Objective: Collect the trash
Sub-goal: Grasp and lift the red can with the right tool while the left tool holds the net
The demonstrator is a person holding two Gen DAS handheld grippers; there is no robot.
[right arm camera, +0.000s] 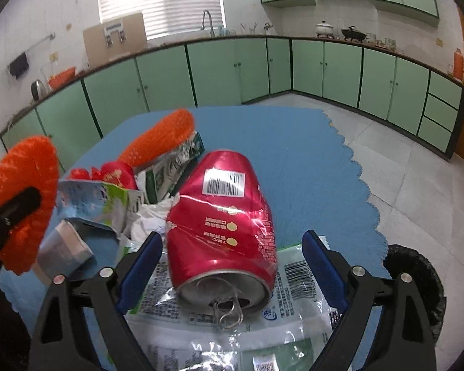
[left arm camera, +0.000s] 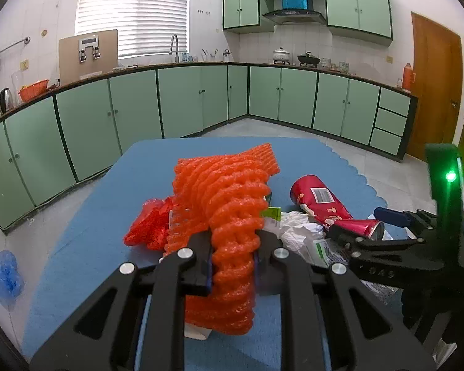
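Left tool (left arm camera: 233,266) pinching an orange foam net (left arm camera: 229,216), lifted clear of the blue mat (left arm camera: 145,167) on the counter. Right tool (right arm camera: 232,266) spread wide, one blue pad on each side of a dented red can (right arm camera: 222,216), neither pad touching it yet. Can lying on its side atop a clear plastic wrapper (right arm camera: 232,334), pull-tab end facing the camera, crumpled white paper (right arm camera: 151,216) and a torn green carton (right arm camera: 99,204) just left of the can. Best closed squarely across the can's middle, low enough to miss the wrapper underneath, gently since a dented wall will likely buckle and slip. Worth keeping the net high and left of the can while closing. Dark round rim (right arm camera: 417,278) just right of the can at the mat's edge, possibly a bin; contents hidden. Can's inside not visible through the opening.
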